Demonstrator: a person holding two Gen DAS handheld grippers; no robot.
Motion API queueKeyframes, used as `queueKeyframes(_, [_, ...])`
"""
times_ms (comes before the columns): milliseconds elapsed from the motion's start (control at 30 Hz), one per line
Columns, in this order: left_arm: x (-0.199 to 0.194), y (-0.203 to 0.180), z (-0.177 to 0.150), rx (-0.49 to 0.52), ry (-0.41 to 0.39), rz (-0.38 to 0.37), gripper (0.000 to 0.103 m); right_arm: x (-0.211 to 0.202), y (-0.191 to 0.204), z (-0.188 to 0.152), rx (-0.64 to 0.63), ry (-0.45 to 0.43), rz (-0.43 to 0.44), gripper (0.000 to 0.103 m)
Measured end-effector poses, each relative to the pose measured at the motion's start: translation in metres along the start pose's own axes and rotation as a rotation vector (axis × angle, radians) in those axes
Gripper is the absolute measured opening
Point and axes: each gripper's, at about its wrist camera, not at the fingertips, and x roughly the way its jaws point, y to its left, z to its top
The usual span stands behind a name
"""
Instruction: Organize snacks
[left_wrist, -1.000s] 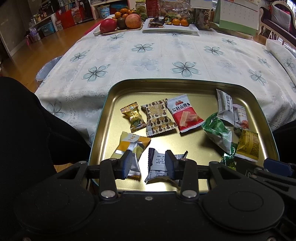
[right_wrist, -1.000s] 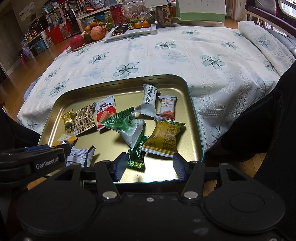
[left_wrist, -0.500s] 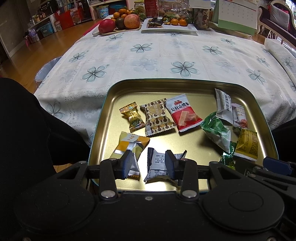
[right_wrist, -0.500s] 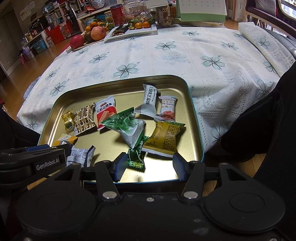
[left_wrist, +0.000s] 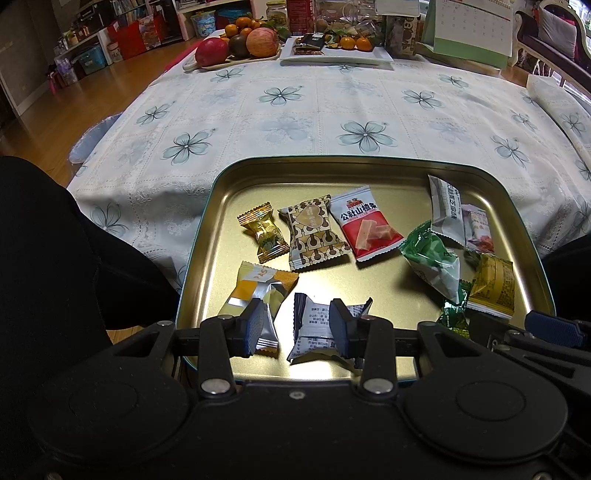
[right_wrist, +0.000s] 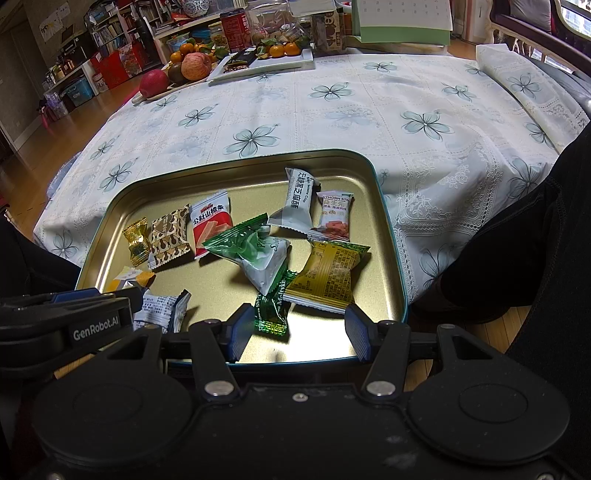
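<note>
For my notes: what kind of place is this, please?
Probably a home dining or living room: a floral tablecloth, a fruit plate, crowded shelves, and a gold tray of snacks.

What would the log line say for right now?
left gripper: open, over white-navy packet | right gripper: open, near dark green candy | gold tin tray: snacks scattered

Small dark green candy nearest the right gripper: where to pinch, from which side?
Pinch the dark green candy across its narrow middle, coming from above with the right gripper. It lies flat and lengthwise toward the gripper; its far end tucks under the yellow packet, so avoid that end.
</note>
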Motion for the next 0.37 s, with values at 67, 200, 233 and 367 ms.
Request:
queueKeyframes(67, [-0.0001, -0.0002, 0.0001, 0.002, 0.0, 0.001, 0.048, 0.0, 0.0, 0.0, 0.0, 0.0, 0.0, 0.056])
queueKeyframes(200, [-0.0003, -0.0001, 0.0, 0.001, -0.002, 0.002, 0.048, 0.0, -0.0001, 0.0, -0.001, 0.0, 0.0, 0.056])
queueKeyframes(233, [-0.0002, -0.0001, 0.0001, 0.001, -0.001, 0.002, 0.048, 0.0, 0.0001, 0.0, -0.001, 0.0, 0.0, 0.056])
queueKeyframes(367, [-0.0005, 0.0002, -0.0002, 0.002, -0.003, 0.0, 0.048, 0.0, 0.0, 0.0, 0.0, 0.0, 0.0, 0.056])
